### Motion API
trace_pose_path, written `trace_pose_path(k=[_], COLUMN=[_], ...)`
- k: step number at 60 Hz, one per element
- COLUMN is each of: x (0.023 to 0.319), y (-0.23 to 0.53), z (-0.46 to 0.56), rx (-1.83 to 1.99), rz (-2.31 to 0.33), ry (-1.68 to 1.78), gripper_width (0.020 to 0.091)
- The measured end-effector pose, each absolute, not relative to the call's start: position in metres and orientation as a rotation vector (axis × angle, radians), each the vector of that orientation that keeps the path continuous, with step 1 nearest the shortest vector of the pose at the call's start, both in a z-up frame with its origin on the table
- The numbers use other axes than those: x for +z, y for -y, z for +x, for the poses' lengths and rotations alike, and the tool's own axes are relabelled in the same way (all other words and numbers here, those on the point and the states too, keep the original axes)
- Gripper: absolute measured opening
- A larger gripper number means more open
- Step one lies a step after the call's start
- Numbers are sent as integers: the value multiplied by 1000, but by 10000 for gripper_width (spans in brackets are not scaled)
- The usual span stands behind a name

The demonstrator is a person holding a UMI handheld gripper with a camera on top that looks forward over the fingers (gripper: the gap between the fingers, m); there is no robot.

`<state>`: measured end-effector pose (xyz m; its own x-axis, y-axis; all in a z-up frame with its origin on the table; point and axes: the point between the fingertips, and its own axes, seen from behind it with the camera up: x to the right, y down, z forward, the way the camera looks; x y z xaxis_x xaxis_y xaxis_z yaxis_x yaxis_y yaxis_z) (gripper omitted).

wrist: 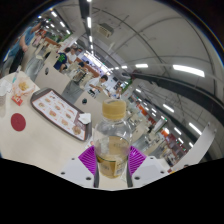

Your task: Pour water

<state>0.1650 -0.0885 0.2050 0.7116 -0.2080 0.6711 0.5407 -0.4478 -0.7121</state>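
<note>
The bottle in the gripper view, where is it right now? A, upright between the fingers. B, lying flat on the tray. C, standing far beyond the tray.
A: the clear bottle stands upright between the fingers, their purple pads at both its sides; the tray lies off to one side.

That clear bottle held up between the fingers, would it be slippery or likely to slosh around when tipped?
The bottle looks like smooth clear plastic, so probably somewhat slippery, though the fingers seem to press it from both sides. It appears partly filled with yellowish liquid, so its weight would likely shift when tilted. The thin walls may flex under a squeeze.
</note>
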Motion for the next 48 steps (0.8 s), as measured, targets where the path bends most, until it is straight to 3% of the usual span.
trace_pose_path(k=[9,14,21,32,48], x=[259,260,247,187,143], y=[39,13,-15,-38,-45], z=[57,-9,-94,-178,-220], rx=[-1149,-1250,-1391,-1541,-1539], rz=[-1655,-1566,-1400,-1189,-1097], ry=[584,769,1029,1430,1614], gripper_width=[366,366,367,371,370])
